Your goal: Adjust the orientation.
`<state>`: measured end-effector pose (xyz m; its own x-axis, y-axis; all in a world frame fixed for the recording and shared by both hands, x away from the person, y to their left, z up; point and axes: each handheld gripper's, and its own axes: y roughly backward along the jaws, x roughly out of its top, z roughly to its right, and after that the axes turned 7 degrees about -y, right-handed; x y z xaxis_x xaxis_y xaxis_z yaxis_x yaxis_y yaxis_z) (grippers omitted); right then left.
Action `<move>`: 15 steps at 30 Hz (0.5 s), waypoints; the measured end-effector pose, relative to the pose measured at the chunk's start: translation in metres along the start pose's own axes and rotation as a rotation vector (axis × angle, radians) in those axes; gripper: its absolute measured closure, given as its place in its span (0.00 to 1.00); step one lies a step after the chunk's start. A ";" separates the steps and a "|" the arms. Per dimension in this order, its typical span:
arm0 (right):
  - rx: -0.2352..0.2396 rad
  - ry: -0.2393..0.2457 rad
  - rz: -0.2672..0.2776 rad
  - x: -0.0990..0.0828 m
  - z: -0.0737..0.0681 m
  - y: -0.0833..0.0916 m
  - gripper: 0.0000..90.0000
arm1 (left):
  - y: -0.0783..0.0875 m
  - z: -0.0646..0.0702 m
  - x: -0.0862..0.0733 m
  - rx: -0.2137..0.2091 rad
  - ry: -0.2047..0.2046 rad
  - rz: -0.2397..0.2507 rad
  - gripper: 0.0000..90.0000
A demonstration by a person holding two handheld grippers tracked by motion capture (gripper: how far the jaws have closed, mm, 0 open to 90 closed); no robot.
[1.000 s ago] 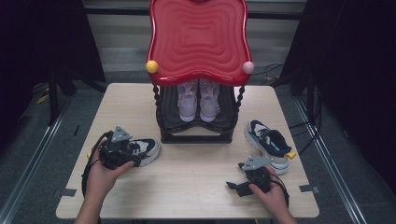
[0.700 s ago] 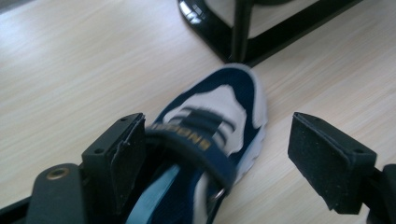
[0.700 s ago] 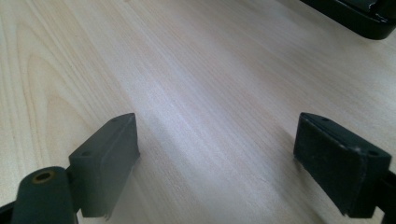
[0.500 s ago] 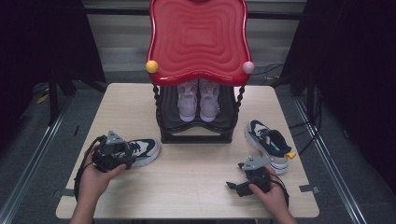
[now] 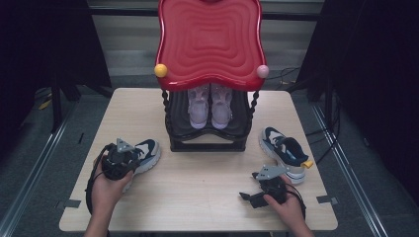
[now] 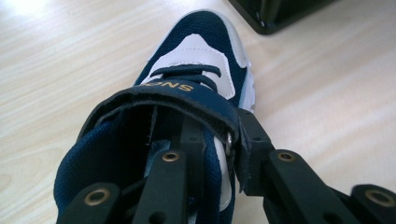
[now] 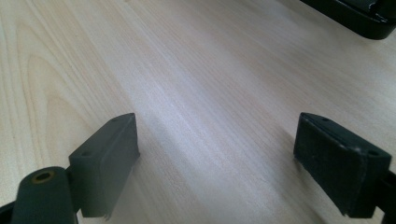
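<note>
Our left hand-held gripper [image 6: 205,172] has just closed on the navy shoe [image 5: 143,154] at lower left of the high view: one jaw inside the collar, one outside by the strap. The grip is only on soft fabric, so the shoe could swing or slip on lifting. Right hand-held gripper [image 7: 217,163] gapes wide over bare bench [image 5: 207,182].

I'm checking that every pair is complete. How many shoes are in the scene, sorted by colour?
Navy and white shoes: 2, one gripped at its collar by the left gripper, one lying on the table near the right gripper.
Pale lilac shoes: 2, side by side in the black rack.
Total: 4
</note>
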<state>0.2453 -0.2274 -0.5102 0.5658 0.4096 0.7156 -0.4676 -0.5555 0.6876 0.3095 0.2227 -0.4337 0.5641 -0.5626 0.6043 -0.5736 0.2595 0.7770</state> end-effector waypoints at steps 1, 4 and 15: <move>0.000 -0.001 -0.001 0.000 0.000 0.000 0.15 | -0.002 0.001 0.004 0.009 0.022 0.009 0.84; 0.000 -0.001 -0.001 0.000 0.000 0.000 0.15 | -0.007 0.000 0.013 0.031 0.052 0.023 0.84; 0.002 0.000 -0.001 0.000 0.000 0.000 0.15 | -0.027 0.004 0.022 0.051 0.099 0.037 0.80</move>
<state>0.2451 -0.2272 -0.5102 0.5661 0.4101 0.7151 -0.4657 -0.5567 0.6879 0.3353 0.1999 -0.4422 0.5965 -0.4723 0.6490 -0.6233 0.2369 0.7452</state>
